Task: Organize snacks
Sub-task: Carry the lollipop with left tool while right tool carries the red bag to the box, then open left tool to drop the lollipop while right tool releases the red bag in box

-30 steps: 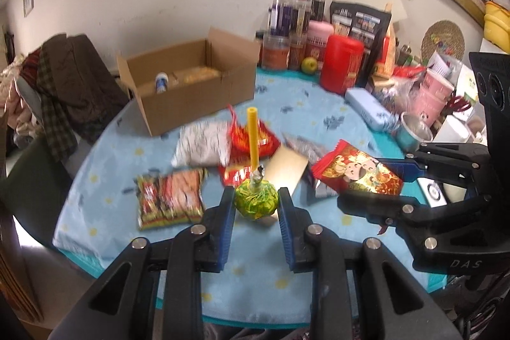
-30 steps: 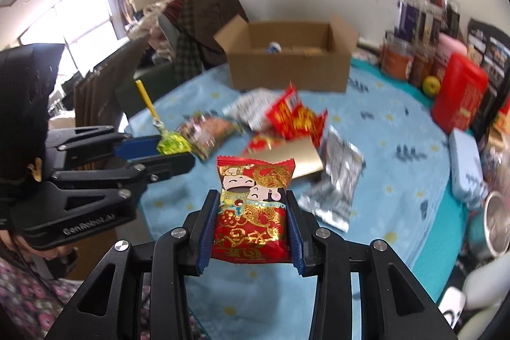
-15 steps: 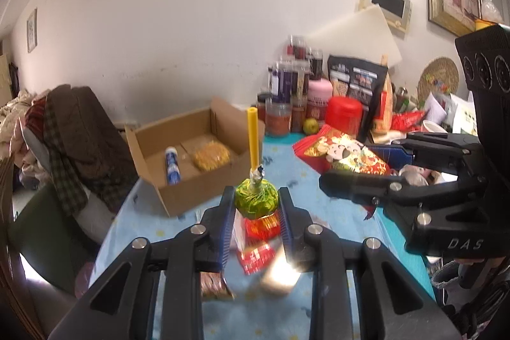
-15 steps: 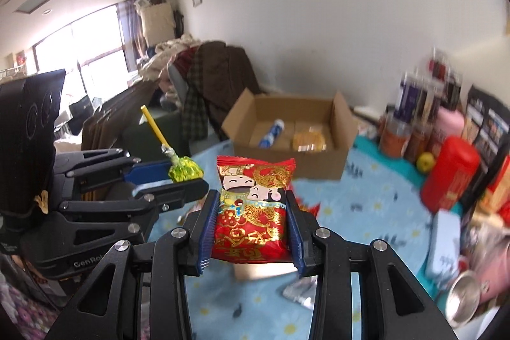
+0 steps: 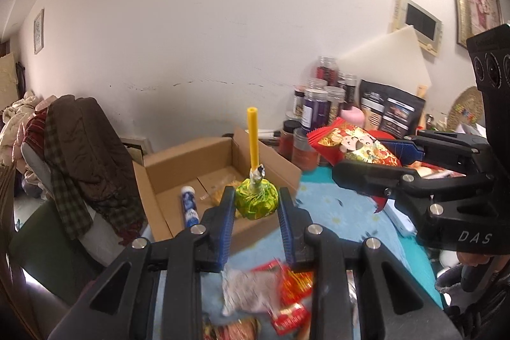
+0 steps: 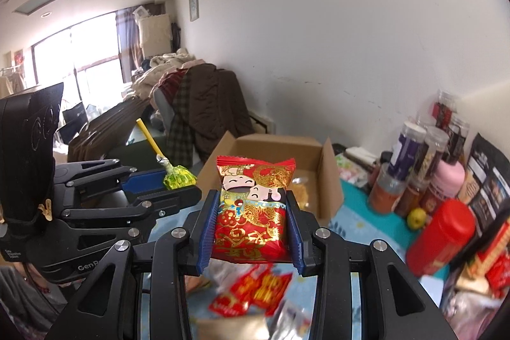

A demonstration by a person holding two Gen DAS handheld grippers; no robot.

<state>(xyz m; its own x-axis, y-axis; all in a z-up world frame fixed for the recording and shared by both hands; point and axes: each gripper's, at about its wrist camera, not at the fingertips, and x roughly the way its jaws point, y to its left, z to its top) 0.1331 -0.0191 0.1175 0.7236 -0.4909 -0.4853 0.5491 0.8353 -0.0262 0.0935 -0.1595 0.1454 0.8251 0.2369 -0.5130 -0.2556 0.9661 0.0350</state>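
Bright daylight from a blown-out window (image 6: 79, 53), fisheye-bent dark corners, motion-blurred snack packets (image 6: 255, 289) below.

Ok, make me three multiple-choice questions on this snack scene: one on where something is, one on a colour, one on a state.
1. Where is the blue and white tube?
A. In the cardboard box
B. On the chair
C. In the right claw

2. What colour is the stick of the wrapped candy?
A. Blue
B. Yellow
C. Pink

3. What is the right claw doing?
A. Open, empty
B. Shut on the red snack packet
C. Shut on a jar

Answers: 1 A, the tube lies on the box floor. 2 B, a yellow stick rises from the green wrapper. 3 B, both pads press the packet's sides.
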